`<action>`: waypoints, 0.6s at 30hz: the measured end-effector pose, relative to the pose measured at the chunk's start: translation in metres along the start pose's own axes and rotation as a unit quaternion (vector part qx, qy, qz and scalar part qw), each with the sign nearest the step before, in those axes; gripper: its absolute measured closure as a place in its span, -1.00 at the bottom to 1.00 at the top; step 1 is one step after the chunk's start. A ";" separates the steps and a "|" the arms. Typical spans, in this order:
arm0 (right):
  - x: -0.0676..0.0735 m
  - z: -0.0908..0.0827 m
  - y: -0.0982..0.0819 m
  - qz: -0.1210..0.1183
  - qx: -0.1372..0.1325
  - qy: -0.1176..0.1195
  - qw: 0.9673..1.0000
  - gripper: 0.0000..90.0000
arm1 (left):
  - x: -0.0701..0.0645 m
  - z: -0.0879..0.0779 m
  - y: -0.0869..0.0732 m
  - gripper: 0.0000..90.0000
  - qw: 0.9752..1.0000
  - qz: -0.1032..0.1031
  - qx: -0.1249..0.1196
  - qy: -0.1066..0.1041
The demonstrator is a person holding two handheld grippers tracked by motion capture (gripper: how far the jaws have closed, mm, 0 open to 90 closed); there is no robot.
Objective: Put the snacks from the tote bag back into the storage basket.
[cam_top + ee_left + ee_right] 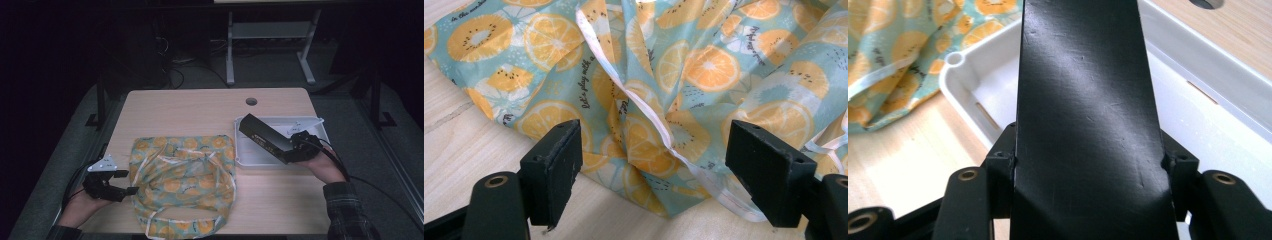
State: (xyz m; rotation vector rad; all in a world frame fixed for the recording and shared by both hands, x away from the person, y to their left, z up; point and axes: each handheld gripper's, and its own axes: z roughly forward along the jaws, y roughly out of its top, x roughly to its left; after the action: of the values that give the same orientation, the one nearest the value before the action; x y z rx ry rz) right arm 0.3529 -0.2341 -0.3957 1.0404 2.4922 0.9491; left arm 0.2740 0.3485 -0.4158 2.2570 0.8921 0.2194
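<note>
Black and long, a flat box (262,137) is sitting clamped between the jaws of the right gripper (295,148), which the person's right hand (325,167) is holding at the right side of the table (200,107). The box is pointing up and to the left in the high view, and it is hanging above the white tray (320,125), tilted, with its far end over the tray's left part. In the right gripper view the two jaws are pressing on both sides of the box (1088,110), and the white tray (1198,65) is lying under and behind it.

The fabric bag (182,175), turquoise with orange slices printed on it, is lying flat and wrinkled on the table, just beside the left edge of the tray. Its white handles are spreading loose over it and toward the near edge of the table.

The left gripper (125,182) is resting low at the left edge of the bag, in the person's left hand (82,207). In the left gripper view its jaws are standing wide apart, with a fold of the bag (674,90) and one white handle lying ahead of them; the pads are not pressing on the cloth.
</note>
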 end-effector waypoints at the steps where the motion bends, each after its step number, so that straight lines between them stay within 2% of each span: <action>1: -0.002 0.000 -0.001 0.004 -0.003 -0.001 1.000 -0.07 | 0.000 0.000 0.000 -0.50 1.000 0.000 0.000 0.000; 8: -0.013 0.001 -0.008 0.021 0.003 -0.017 1.000 -0.07 | 0.000 0.001 0.000 -0.50 1.000 0.000 0.001 0.000; 12: -0.021 0.004 -0.011 0.021 0.006 -0.026 0.999 -0.07 | 0.000 0.001 0.000 -0.50 1.000 0.002 0.003 0.000; 18: -0.027 0.010 -0.016 0.038 0.020 -0.031 0.999 -0.07 | 0.000 0.001 0.000 -0.49 1.000 0.004 0.003 -0.001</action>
State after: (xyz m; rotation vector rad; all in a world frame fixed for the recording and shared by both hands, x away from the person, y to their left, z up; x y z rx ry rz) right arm 0.3679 -0.2575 -0.4137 1.1652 2.4469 0.8781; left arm 0.2747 0.3476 -0.4165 2.2665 0.8850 0.2183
